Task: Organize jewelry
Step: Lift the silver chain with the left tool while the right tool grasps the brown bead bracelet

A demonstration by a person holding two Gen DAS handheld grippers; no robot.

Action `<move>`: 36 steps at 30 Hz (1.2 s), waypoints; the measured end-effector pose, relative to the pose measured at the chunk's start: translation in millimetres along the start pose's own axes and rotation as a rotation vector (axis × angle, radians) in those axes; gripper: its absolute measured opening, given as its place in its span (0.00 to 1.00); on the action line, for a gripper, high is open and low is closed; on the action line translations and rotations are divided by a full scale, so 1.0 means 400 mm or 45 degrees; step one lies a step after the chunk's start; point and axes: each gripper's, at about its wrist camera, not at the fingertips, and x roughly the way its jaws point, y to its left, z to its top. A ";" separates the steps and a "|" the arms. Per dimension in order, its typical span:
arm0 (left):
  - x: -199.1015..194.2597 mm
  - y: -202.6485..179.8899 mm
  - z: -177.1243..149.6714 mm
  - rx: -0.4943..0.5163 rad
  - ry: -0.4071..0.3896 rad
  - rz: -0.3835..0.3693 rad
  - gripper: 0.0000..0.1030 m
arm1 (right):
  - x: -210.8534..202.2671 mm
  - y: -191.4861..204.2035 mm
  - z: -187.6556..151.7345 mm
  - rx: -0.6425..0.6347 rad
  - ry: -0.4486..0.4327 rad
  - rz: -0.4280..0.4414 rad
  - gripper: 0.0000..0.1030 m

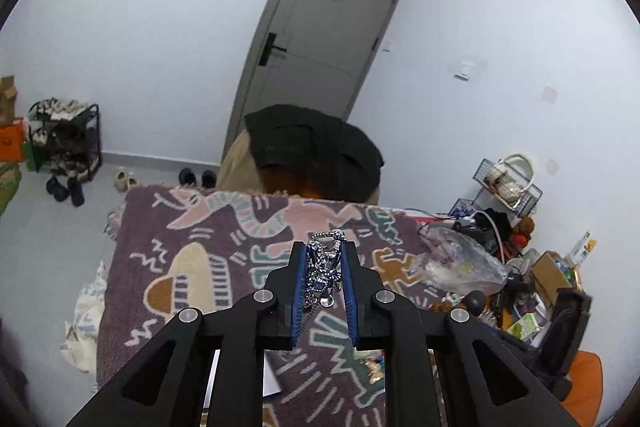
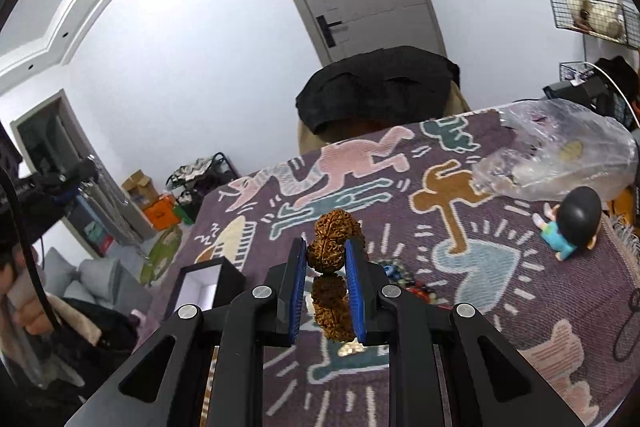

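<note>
My left gripper (image 1: pixel 324 247) is shut on a silver chain bracelet (image 1: pixel 322 273), bunched between the blue pads and held above the patterned purple table cloth (image 1: pixel 192 227). My right gripper (image 2: pixel 326 247) is shut on a brown bracelet of knobbly seed beads (image 2: pixel 334 241), which hangs down between the fingers above the same cloth (image 2: pixel 500 307). An open black box with a white inside (image 2: pixel 204 287) sits on the cloth left of the right gripper. A small pile of colourful beads (image 2: pixel 400 275) lies just right of the right fingers.
A crumpled clear plastic bag (image 2: pixel 560 155) lies at the cloth's far right, also in the left wrist view (image 1: pixel 460 263). A small figurine with a dark head (image 2: pixel 572 223) sits beside it. A chair draped in black cloth (image 1: pixel 312 151) stands beyond the table. Clutter and boxes (image 1: pixel 548 287) lie right.
</note>
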 end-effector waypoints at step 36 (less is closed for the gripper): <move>0.042 0.273 -0.172 -0.225 0.127 0.195 0.73 | 0.223 0.302 -0.053 -0.174 0.203 0.182 0.20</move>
